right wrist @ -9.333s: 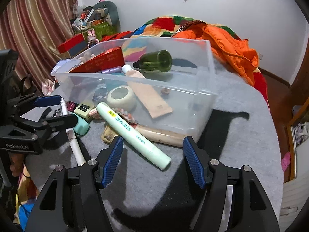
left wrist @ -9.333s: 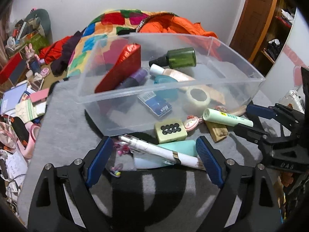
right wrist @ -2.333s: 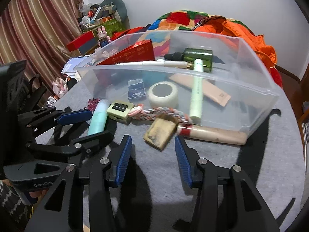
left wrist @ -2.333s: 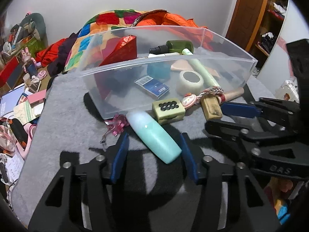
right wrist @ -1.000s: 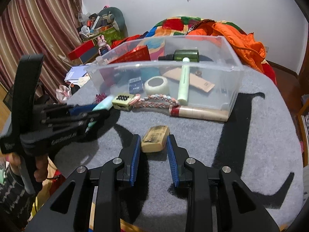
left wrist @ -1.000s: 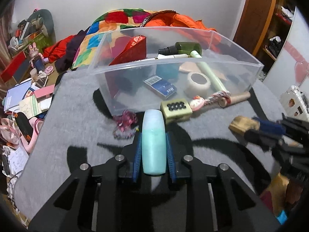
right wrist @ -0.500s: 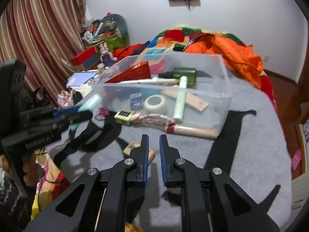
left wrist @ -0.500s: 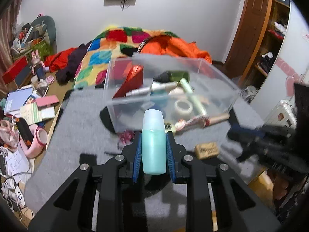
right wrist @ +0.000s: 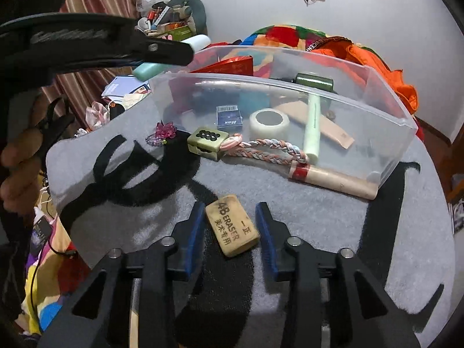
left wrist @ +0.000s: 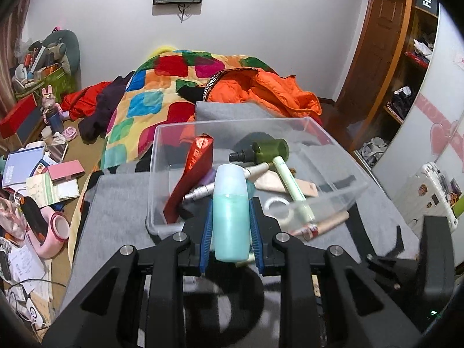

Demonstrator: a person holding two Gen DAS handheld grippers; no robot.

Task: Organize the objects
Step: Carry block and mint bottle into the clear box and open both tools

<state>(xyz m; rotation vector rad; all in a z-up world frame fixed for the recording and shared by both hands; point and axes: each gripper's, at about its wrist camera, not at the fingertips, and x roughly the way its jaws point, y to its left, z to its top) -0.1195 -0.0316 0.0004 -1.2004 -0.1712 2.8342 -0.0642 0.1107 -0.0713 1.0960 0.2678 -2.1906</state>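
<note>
My left gripper (left wrist: 231, 237) is shut on a pale teal bottle (left wrist: 231, 211) and holds it high, above the near edge of the clear plastic bin (left wrist: 342, 194). The bin holds a red packet (left wrist: 194, 171), a green bottle (left wrist: 269, 149), a pale green tube (left wrist: 293, 187), a tape roll and others. In the right wrist view the left gripper and the teal bottle (right wrist: 146, 69) show at upper left. My right gripper (right wrist: 230, 232) is open low over the grey mat, its fingers on either side of a tan eraser (right wrist: 232, 227) that lies on the mat.
On the mat before the bin (right wrist: 385, 116) lie a pink hair tie (right wrist: 163, 133), a green block with black dots (right wrist: 206, 142), a braided cord (right wrist: 266, 149) and a beige tube (right wrist: 333, 181). A quilted bed (left wrist: 174, 87) is behind. Floor clutter (left wrist: 37, 179) lies left.
My left gripper has lifted the teal bottle higher and over the bin's near edge. My right gripper, shut half a second ago, has opened and come down around the eraser on the mat.
</note>
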